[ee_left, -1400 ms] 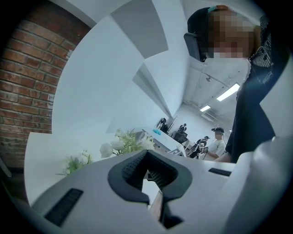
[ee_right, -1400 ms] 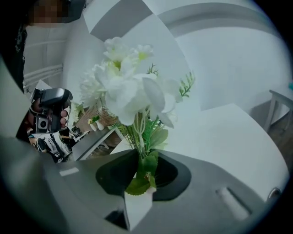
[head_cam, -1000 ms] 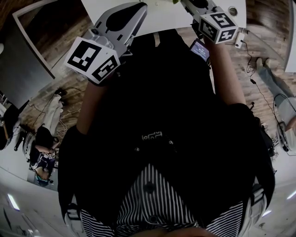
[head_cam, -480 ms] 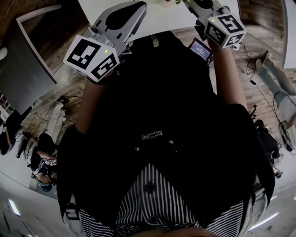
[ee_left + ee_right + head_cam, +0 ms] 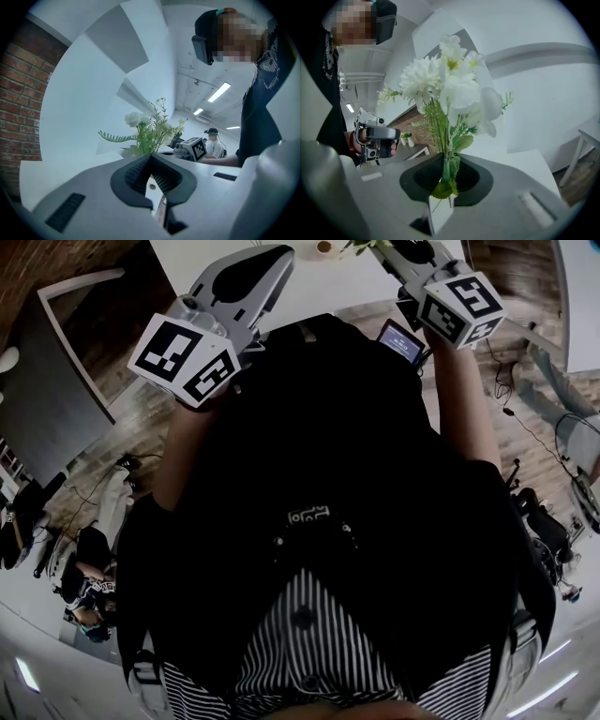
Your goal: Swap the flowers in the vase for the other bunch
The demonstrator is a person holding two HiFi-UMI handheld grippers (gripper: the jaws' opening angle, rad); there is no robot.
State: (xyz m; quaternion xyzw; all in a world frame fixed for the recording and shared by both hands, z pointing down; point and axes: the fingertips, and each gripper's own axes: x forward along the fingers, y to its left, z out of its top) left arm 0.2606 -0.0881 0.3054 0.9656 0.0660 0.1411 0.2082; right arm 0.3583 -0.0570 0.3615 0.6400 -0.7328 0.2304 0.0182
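Brick wall (image 5: 18, 98) is running up left of the left tool (image 5: 151, 161), ceiling strip lights (image 5: 220, 92) are glowing beyond it to the right; white wall (image 5: 543, 93) is standing behind the right tool (image 5: 446, 164); wooden floor (image 5: 141, 413) is showing beside the white bench (image 5: 328, 287).

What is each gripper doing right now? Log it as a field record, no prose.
left gripper: shut, nothing between its jaws
right gripper: shut on the stems of the flower bunch
flower bunch: white blooms, green leaves, standing upright above the right gripper
table: white, beyond both grippers
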